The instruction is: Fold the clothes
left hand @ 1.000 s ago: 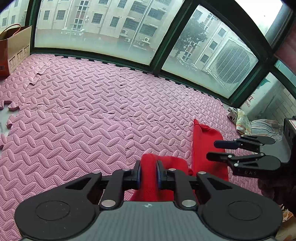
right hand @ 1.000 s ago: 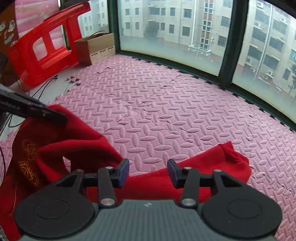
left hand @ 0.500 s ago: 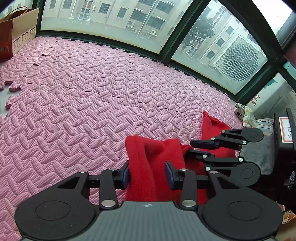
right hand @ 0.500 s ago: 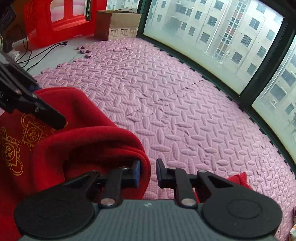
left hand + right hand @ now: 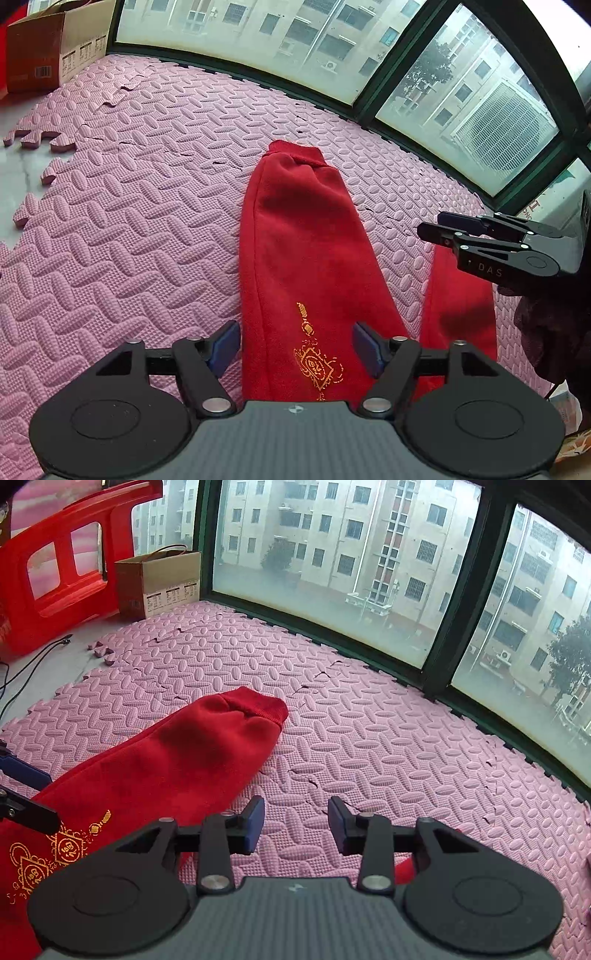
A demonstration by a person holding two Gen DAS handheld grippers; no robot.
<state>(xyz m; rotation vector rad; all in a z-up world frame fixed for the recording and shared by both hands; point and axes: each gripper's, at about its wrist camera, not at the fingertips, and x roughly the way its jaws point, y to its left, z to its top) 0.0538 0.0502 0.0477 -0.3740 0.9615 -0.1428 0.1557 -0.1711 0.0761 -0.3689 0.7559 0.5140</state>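
Red trousers (image 5: 303, 236) with gold embroidery lie on the pink foam mat (image 5: 129, 229). One leg stretches away, cuff at the far end; a second red part (image 5: 458, 306) lies to its right. My left gripper (image 5: 295, 345) is open, its pads on either side of the leg, above it. My right gripper (image 5: 295, 823) is open and empty over bare mat, right of the leg (image 5: 177, 760). It also shows in the left wrist view (image 5: 439, 227), at the right. The left gripper's fingers (image 5: 26, 775) show at the left edge of the right wrist view.
A cardboard box (image 5: 159, 583) and a red plastic chair (image 5: 59, 572) stand at the far left by the window (image 5: 332, 554). A black cable (image 5: 33, 661) lies on bare floor left of the mat. Window frames bound the mat's far side.
Both grippers have let go of the red cloth and opened. The trouser leg, bunched and lifted before, now lies stretched out flat on the mat.
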